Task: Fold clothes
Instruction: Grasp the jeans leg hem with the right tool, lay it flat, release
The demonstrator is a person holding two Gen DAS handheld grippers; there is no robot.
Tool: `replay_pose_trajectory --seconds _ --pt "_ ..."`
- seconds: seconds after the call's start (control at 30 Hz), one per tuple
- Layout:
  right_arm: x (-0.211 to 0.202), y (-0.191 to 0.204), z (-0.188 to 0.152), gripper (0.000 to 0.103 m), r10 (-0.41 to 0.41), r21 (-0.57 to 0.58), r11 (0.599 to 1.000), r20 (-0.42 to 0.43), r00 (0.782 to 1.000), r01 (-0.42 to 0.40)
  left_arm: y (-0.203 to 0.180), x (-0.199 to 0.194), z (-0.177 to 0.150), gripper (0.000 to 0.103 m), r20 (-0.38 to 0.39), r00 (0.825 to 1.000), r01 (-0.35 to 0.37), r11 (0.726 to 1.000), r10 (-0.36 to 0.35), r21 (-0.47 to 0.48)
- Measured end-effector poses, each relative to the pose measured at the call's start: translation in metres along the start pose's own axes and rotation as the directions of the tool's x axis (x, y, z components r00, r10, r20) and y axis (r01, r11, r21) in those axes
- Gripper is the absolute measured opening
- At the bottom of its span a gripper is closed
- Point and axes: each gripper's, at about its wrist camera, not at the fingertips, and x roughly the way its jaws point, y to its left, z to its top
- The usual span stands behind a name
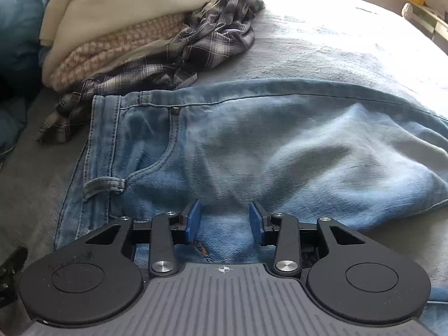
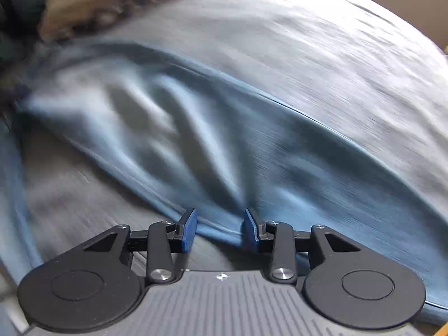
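Light blue jeans (image 1: 252, 145) lie flat on the bed, with the waistband and a front pocket (image 1: 145, 154) to the left in the left wrist view. My left gripper (image 1: 225, 219) hovers over the denim near the fly. It is open, its blue pads (image 1: 194, 221) apart and gripping nothing. The right wrist view is blurred. There the jeans (image 2: 196, 128) form a rumpled leg with a folded edge running toward the camera. My right gripper (image 2: 219, 228) is open over that edge, and its pads (image 2: 189, 229) do not press the cloth.
A pile of clothes sits at the back left: a cream garment (image 1: 117, 2), a pink houndstooth piece (image 1: 112, 53) and a crumpled plaid shirt (image 1: 212, 36). The pale grey bed cover (image 1: 336, 42) spreads behind the jeans. Blue bedding (image 1: 19, 28) lies at the far left.
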Motion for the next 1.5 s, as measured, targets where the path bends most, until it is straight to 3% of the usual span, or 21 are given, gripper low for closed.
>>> replay_pose_trajectory --seconds 0.13,0.2,0.27,0.33,0.43,0.47,0.53,0.57,0.63,0.67,0.73,0.83,0.97,1.03,1.13,1.17,1.2,1.27,1.33,1.4,1.5 --pt "-0.017 -0.085 -0.041 0.041 -0.097 0.202 0.972 -0.111 0.989 0.118 -0.003 0.001 0.002 0.042 -0.011 1.0 -0.028 0.999 0.028 0.02" --pt "-0.03 -0.132 -0.059 0.044 -0.117 0.41 0.897 -0.146 0.982 0.167 -0.005 0.001 0.002 0.043 -0.013 0.999 -0.042 0.999 0.043 0.024" --pt "-0.047 -0.178 -0.083 0.045 -0.117 0.641 0.75 -0.114 0.987 0.163 -0.006 0.002 0.002 0.043 -0.019 0.998 -0.053 0.999 0.053 0.007" --pt "-0.056 -0.219 -0.112 0.048 -0.104 0.84 0.531 -0.064 0.993 0.11 -0.006 0.002 0.004 0.043 -0.03 0.998 -0.064 0.998 0.064 -0.019" --pt "-0.052 -0.257 -0.158 0.049 -0.051 0.976 0.219 0.018 0.999 -0.006 -0.008 0.002 0.006 0.043 -0.044 0.996 -0.085 0.995 0.083 -0.057" --pt "-0.05 -0.264 -0.166 0.052 -0.044 0.987 0.153 0.062 0.997 -0.055 -0.008 0.002 0.007 0.043 -0.047 0.995 -0.093 0.993 0.09 -0.068" --pt "-0.048 -0.272 -0.169 0.051 -0.05 0.985 0.1 0.146 0.988 -0.14 -0.01 0.001 0.007 0.043 -0.051 0.993 -0.107 0.99 0.103 -0.09" --pt "-0.047 -0.274 -0.167 0.049 -0.059 0.984 0.1 0.155 0.986 -0.149 -0.01 0.001 0.007 0.043 -0.053 0.993 -0.112 0.988 0.107 -0.103" --pt "-0.042 -0.277 -0.156 0.028 -0.061 0.986 0.119 0.128 0.99 -0.12 -0.009 0.001 0.007 0.043 -0.057 0.992 -0.118 0.985 0.112 -0.128" --pt "-0.041 -0.28 -0.153 0.01 -0.061 0.985 0.131 0.121 0.991 -0.112 -0.009 0.001 0.008 0.043 -0.059 0.992 -0.121 0.983 0.113 -0.14" --pt "-0.052 -0.28 -0.14 0.006 -0.084 0.972 0.191 0.158 0.984 -0.14 -0.008 0.001 0.008 0.043 -0.065 0.991 -0.122 0.98 0.113 -0.155" --pt "-0.079 -0.274 -0.119 0.005 -0.151 0.917 0.364 0.233 0.961 -0.165 -0.008 0.001 0.01 0.043 -0.071 0.991 -0.122 0.983 0.113 -0.138" --pt "-0.072 -0.276 -0.121 0.005 -0.173 0.883 0.465 0.163 0.971 -0.065 -0.01 0.002 0.009 0.044 -0.07 0.99 -0.127 0.986 0.12 -0.109" --pt "-0.045 -0.282 -0.135 0.006 -0.147 0.893 0.45 0.069 0.987 0.005 -0.011 0.003 0.008 0.044 -0.069 0.99 -0.13 0.986 0.123 -0.108" --pt "-0.029 -0.288 -0.162 0.01 -0.107 0.942 0.335 0.071 0.992 -0.031 -0.012 0.003 0.009 0.044 -0.074 0.988 -0.14 0.984 0.133 -0.109" --pt "-0.033 -0.289 -0.165 0.018 -0.114 0.951 0.305 0.081 0.99 -0.043 -0.012 0.004 0.009 0.044 -0.075 0.988 -0.143 0.984 0.135 -0.107" --pt "-0.039 -0.288 -0.167 0.033 -0.142 0.957 0.29 0.07 0.987 -0.026 -0.012 0.004 0.01 0.044 -0.077 0.988 -0.144 0.984 0.137 -0.106" --pt "-0.059 -0.291 -0.168 0.05 -0.246 0.963 0.267 0.028 0.969 0.04 -0.012 0.005 0.01 0.045 -0.078 0.987 -0.145 0.983 0.137 -0.112" --pt "-0.08 -0.291 -0.166 0.051 -0.338 0.962 0.265 0.024 0.941 0.071 -0.012 0.005 0.01 0.045 -0.079 0.987 -0.148 0.982 0.139 -0.121" --pt "-0.084 -0.286 -0.147 0.05 -0.321 0.921 0.389 0.1 0.942 0.035 -0.012 0.005 0.01 0.045 -0.08 0.986 -0.154 0.98 0.145 -0.126" --pt "-0.069 -0.263 -0.103 0.049 -0.22 0.775 0.632 0.184 0.958 -0.003 -0.015 0.006 0.011 0.045 -0.084 0.983 -0.172 0.977 0.162 -0.127"
